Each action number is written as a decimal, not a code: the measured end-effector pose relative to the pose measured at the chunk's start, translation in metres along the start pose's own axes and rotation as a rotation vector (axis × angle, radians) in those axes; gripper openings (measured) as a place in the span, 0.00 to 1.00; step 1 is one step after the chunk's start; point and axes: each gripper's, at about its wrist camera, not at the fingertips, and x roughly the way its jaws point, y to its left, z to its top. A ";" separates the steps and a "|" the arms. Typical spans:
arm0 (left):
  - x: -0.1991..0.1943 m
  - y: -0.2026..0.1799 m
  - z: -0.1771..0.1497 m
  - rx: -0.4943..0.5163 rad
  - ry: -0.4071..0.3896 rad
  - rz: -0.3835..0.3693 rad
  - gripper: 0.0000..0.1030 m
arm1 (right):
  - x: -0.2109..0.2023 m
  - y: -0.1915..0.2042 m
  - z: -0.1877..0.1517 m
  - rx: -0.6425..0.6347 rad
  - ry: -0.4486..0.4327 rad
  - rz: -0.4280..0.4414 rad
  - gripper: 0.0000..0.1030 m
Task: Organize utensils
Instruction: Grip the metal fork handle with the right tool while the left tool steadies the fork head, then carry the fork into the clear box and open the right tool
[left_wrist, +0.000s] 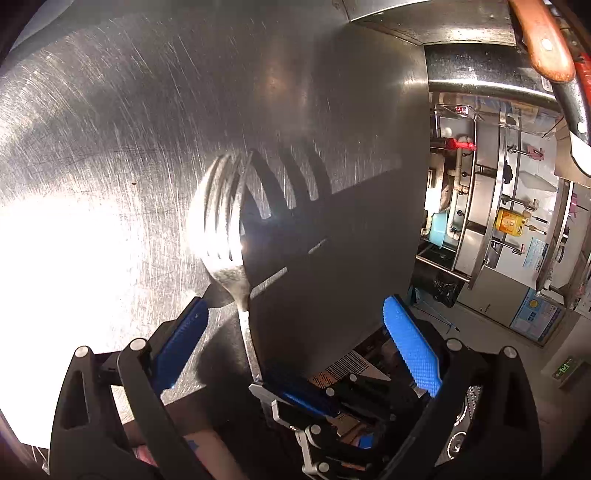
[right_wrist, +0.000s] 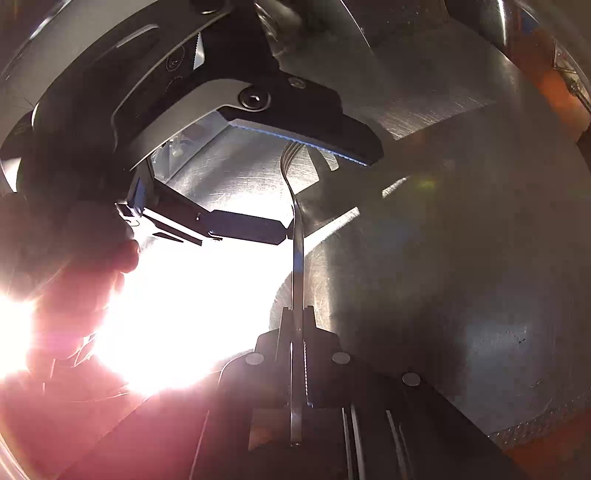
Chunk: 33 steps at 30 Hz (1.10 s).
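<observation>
The fork (right_wrist: 297, 236) is clamped by its handle in the right gripper (right_wrist: 297, 325) at lower centre of the right view, long axis running up the frame, tines pointing away over the steel surface (right_wrist: 461, 258). The left gripper (left_wrist: 295, 325) is seen with jaws wide, the fork's neck lying between them untouched, tines toward the upper centre.

The left gripper (left_wrist: 291, 332) has its blue-padded fingers (left_wrist: 412, 347) spread wide, nothing pressed between them. A metal fork (left_wrist: 221, 229) lies in the gap, its tines reaching out past the fingertips over a scratched steel table (left_wrist: 122, 122) and its handle running back toward the gripper's base. There the right gripper (left_wrist: 295, 400) seems to clamp the handle, though shadow hides the contact. Beyond the right-hand finger, past the table's edge, stand steel racks (left_wrist: 495, 206); a wooden handle (left_wrist: 546, 40) shows far beyond it.
</observation>
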 end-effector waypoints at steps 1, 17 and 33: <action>0.002 0.000 -0.002 0.000 0.012 -0.005 0.89 | -0.002 0.000 -0.001 0.007 -0.005 0.022 0.07; 0.004 0.029 -0.016 -0.080 0.057 0.006 0.06 | -0.008 0.000 0.000 0.010 -0.012 0.069 0.07; -0.245 -0.029 -0.029 0.224 -0.439 -0.192 0.06 | -0.099 0.178 0.110 -0.459 -0.286 0.023 0.07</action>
